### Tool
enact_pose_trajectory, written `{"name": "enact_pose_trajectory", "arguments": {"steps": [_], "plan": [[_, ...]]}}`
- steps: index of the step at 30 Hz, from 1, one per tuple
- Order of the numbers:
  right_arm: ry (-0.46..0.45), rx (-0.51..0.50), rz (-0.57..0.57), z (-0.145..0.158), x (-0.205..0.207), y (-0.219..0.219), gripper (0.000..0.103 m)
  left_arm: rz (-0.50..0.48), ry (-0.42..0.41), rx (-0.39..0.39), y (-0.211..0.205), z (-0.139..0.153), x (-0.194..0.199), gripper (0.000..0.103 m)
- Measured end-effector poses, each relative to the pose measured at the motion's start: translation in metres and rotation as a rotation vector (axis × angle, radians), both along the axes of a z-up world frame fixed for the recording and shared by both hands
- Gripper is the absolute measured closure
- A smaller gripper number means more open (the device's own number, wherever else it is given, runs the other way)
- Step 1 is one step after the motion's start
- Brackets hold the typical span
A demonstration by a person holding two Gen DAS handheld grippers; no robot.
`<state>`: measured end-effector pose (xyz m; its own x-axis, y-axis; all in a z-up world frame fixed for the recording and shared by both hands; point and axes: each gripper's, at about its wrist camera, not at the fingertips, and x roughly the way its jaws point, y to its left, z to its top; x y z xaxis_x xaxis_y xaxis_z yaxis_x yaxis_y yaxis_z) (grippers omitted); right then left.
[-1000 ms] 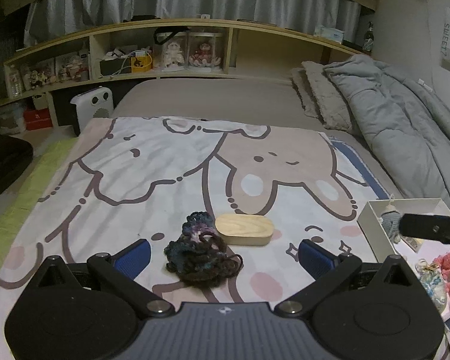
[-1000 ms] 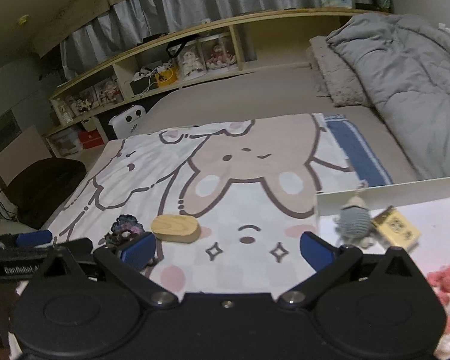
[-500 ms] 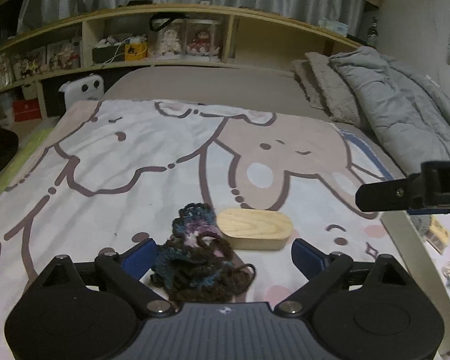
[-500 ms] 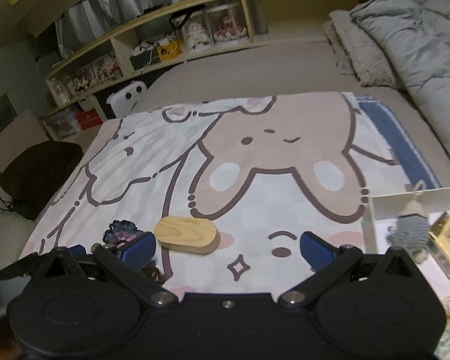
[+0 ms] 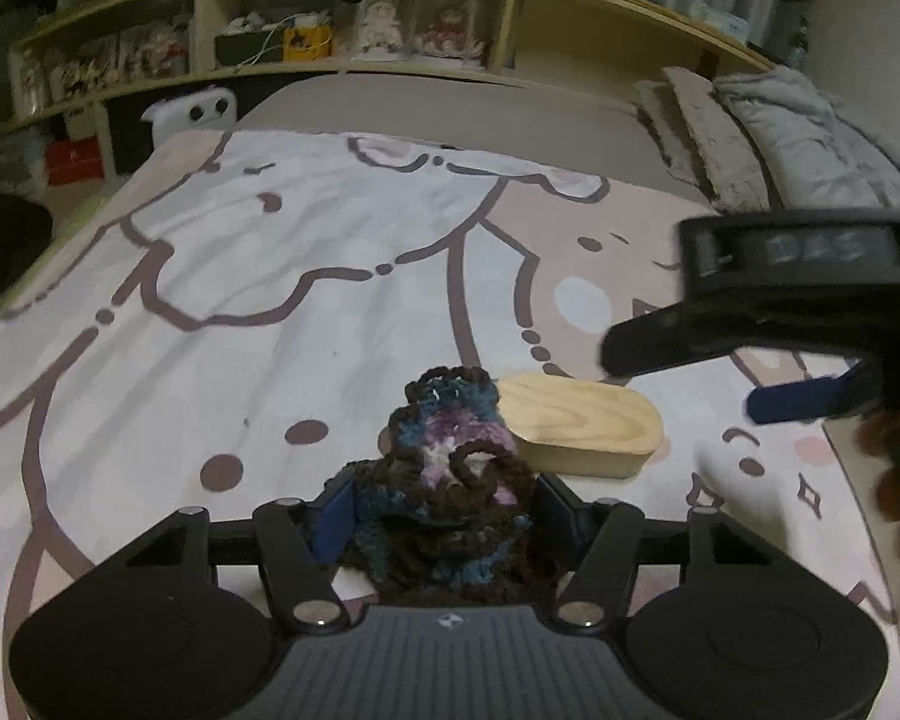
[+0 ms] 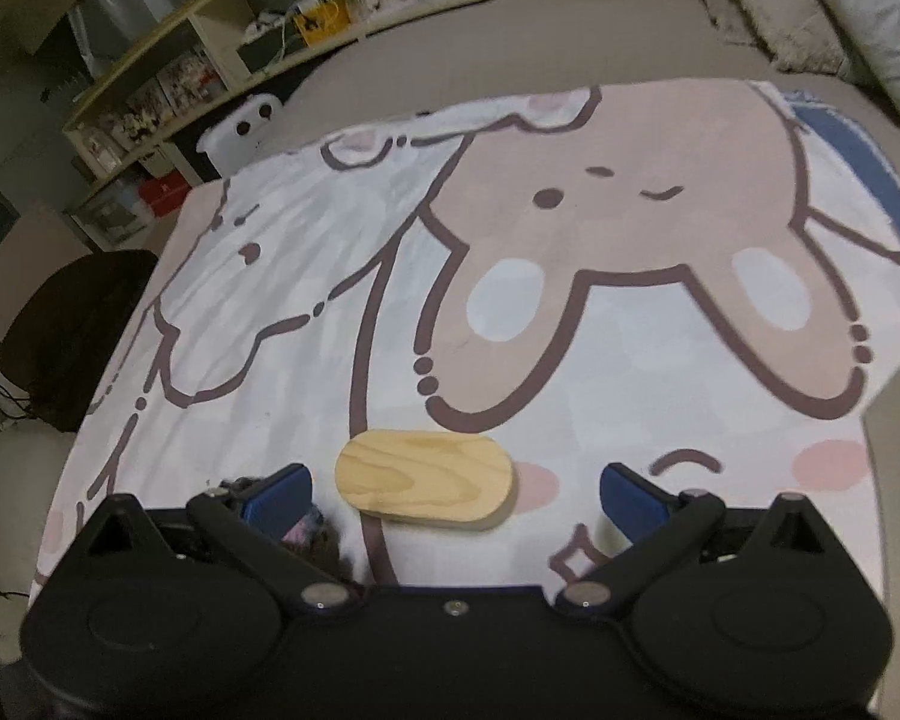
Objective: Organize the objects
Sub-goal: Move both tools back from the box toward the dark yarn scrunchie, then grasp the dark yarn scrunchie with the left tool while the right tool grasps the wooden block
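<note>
Over the blanket (image 5: 222, 276), left gripper (image 5: 444, 516) tilted down.

Blurred letters "DAS" on the right hand-held gripper (image 5: 798, 402)

Left gripper (image 5: 441, 519): lower and nearer than a second ago; its jaws have just been closing, blue pads now against the crocheted yarn piece (image 5: 450, 480) between them.
Right gripper (image 6: 453, 489): shifted left, away from the white box (image 6: 885, 420); jaws wide, now framing the wooden oval block (image 6: 426, 474).
</note>
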<state>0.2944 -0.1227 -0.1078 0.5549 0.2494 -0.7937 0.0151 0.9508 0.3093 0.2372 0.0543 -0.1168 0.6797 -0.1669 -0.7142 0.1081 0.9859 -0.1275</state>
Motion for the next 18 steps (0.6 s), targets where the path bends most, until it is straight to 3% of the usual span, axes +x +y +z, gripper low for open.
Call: {"name": "enact_pose_trajectory", "arguments": {"steps": [6, 15, 18], "plan": [[0.059, 0.009, -0.005, -0.017, 0.02, 0.018, 0.0, 0.016, 0.021, -0.016, 0.002, 0.003, 0.003, 0.043], [0.085, -0.086, 0.021, -0.028, 0.037, 0.042, 0.0, 0.039, 0.037, -0.044, 0.004, 0.002, 0.006, 0.044], [0.143, -0.133, 0.006, -0.037, 0.043, 0.046, 0.0, 0.043, 0.043, -0.045, 0.004, 0.002, 0.006, 0.044]]}}
